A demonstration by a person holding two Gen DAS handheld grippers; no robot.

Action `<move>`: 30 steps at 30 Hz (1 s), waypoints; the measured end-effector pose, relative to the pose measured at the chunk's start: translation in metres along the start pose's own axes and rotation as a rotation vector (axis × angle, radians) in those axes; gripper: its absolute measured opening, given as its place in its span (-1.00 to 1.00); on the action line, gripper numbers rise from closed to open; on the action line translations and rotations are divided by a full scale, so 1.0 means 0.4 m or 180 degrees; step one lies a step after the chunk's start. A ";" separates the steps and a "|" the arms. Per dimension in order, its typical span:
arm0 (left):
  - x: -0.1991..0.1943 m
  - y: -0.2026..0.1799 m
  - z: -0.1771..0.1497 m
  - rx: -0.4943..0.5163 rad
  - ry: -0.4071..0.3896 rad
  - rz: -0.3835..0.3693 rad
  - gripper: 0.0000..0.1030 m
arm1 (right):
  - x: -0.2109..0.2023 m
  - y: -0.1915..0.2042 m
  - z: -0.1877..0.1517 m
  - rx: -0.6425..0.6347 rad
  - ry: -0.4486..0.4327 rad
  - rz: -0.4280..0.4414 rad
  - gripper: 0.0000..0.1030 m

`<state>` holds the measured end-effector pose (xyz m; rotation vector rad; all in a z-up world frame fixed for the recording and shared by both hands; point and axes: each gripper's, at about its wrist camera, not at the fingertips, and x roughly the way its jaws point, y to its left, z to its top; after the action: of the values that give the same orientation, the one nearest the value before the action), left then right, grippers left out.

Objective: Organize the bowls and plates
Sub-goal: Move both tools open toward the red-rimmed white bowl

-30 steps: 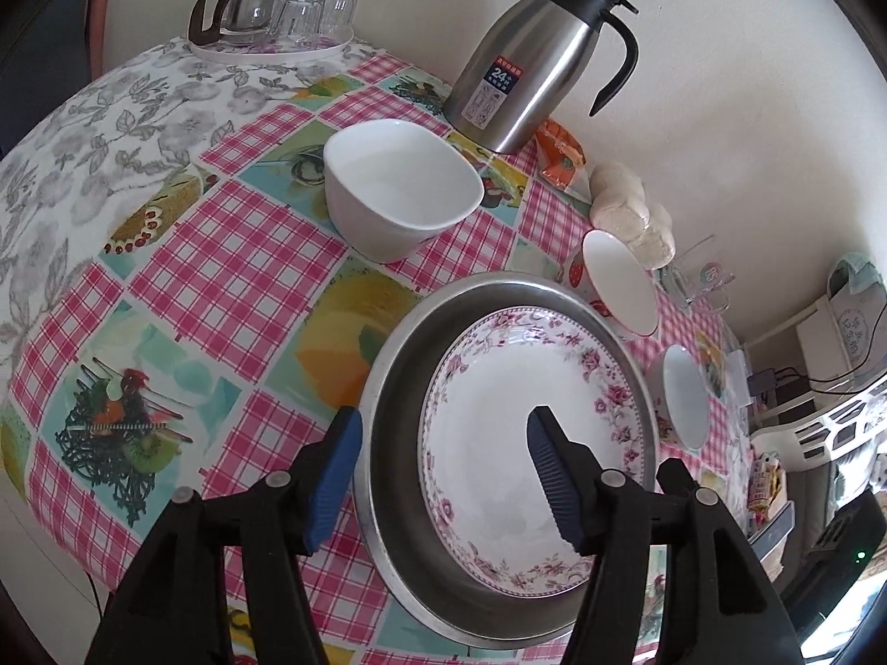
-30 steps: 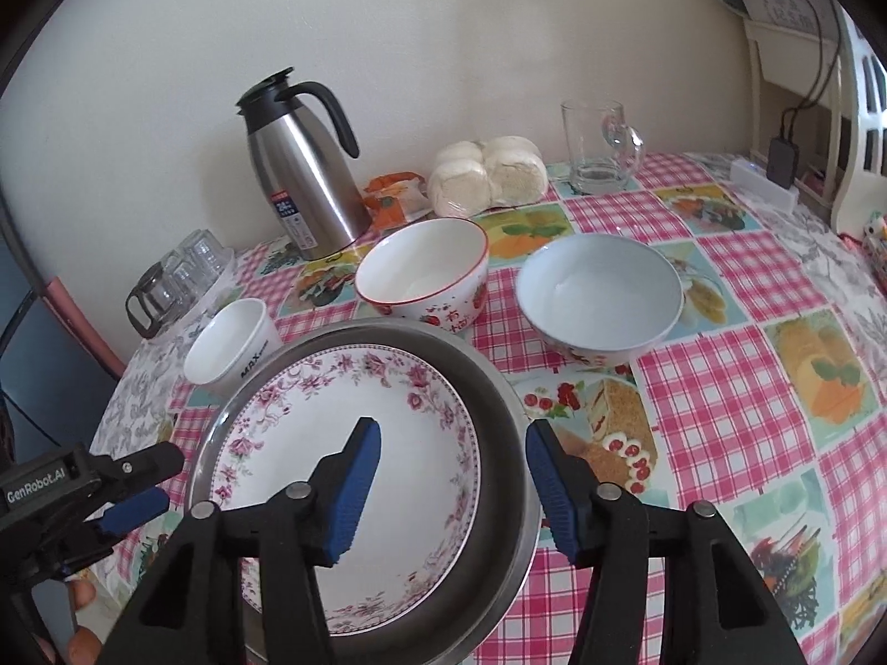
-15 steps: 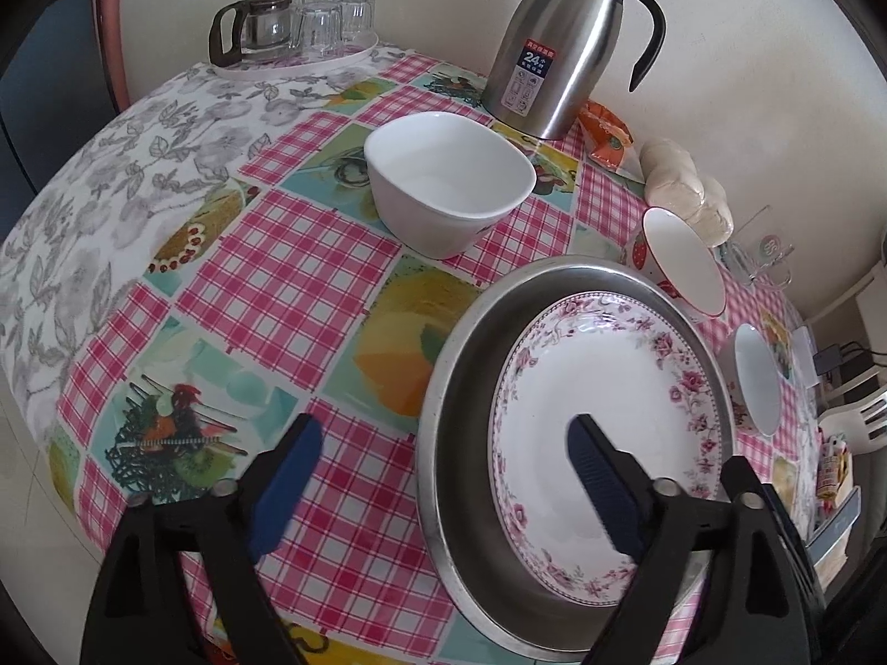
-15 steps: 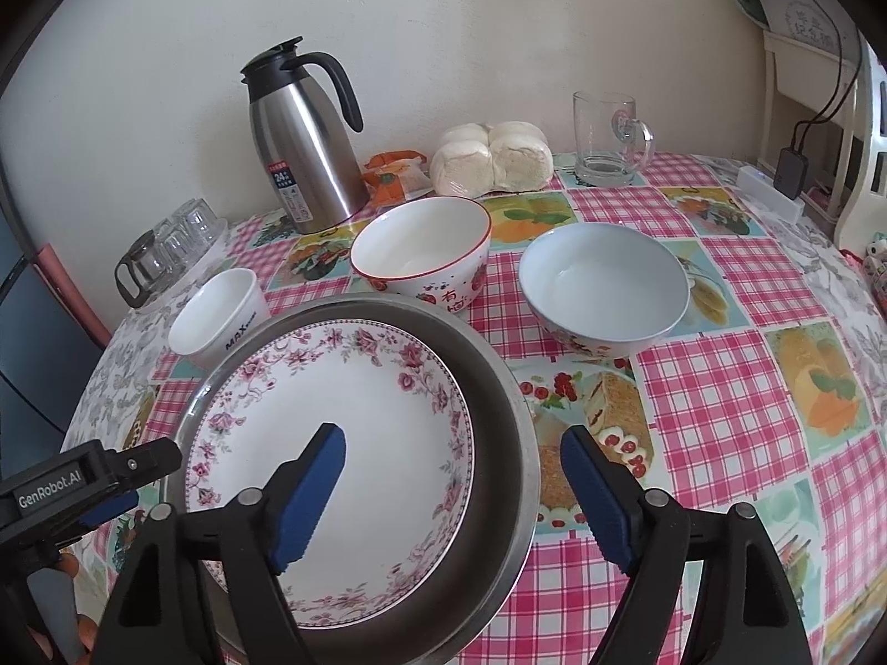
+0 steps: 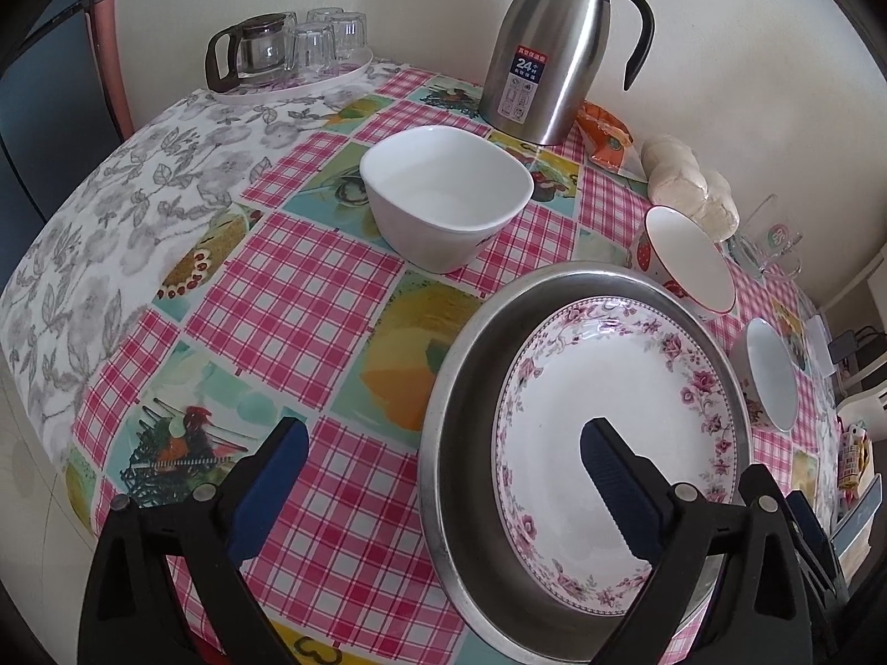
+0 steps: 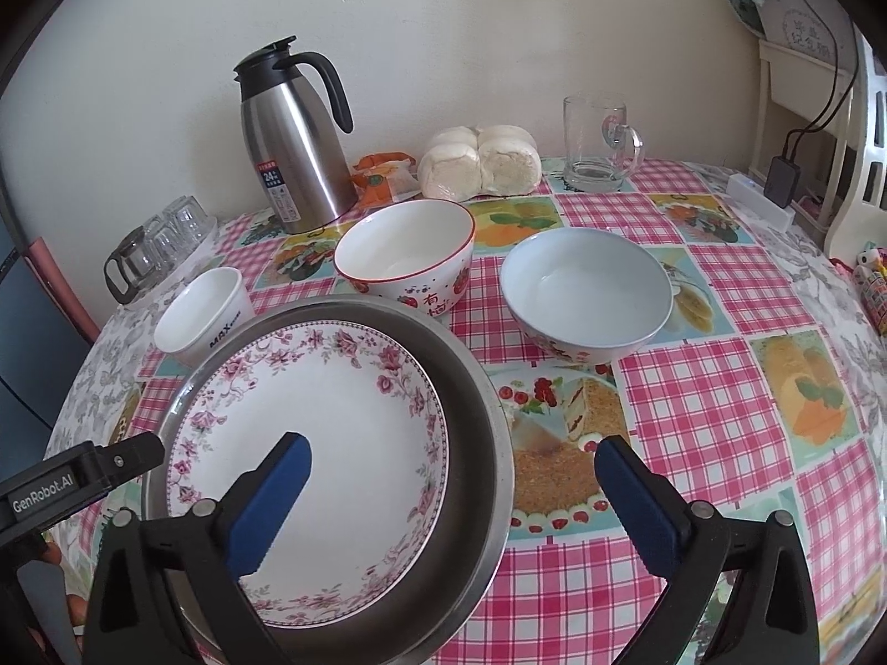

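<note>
Left wrist view: left gripper (image 5: 443, 451) spread wide, nothing pinched | right gripper (image 6: 452, 463) jaws opening, straddling steel basin (image 6: 477, 399) rim | floral plate (image 6: 310, 421) seated inside basin.

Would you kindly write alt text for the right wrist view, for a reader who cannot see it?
A flowered plate lies inside a metal pan on a checked tablecloth; the right tongs straddle the pan's rim, opening, pads touching nothing. Three empty bowls, a steel jug, buns and a glass mug stand behind.

Two fisheye wrist views look steeply down, close over a table (image 5: 310, 288). The left faces from the plate's (image 5: 610, 432) left edge, the right from its right (image 6: 332, 432); both share the plate, bowls and jug (image 6: 294, 138).
</note>
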<state>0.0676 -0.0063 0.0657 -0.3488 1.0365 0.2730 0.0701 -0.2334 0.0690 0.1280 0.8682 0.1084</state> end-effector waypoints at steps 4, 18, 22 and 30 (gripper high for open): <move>-0.007 -0.018 0.012 0.0084 -0.0084 -0.0014 0.92 | -0.003 -0.017 0.005 0.0054 -0.0031 -0.0035 1.00; -0.040 -0.091 0.095 0.0404 -0.0663 -0.0100 0.92 | -0.037 -0.060 0.035 0.0130 -0.0371 -0.0156 1.00; -0.018 -0.089 0.118 0.0344 -0.0665 -0.0186 0.92 | -0.051 -0.067 0.050 0.0115 -0.0486 -0.0189 1.00; -0.014 -0.108 0.155 0.0279 -0.0742 -0.0553 0.92 | -0.046 -0.056 0.080 0.0006 -0.0495 -0.0155 1.00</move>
<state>0.1300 -0.0207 0.1057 -0.3173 0.7809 0.1081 0.0838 -0.2602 0.0996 0.1154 0.7159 0.0513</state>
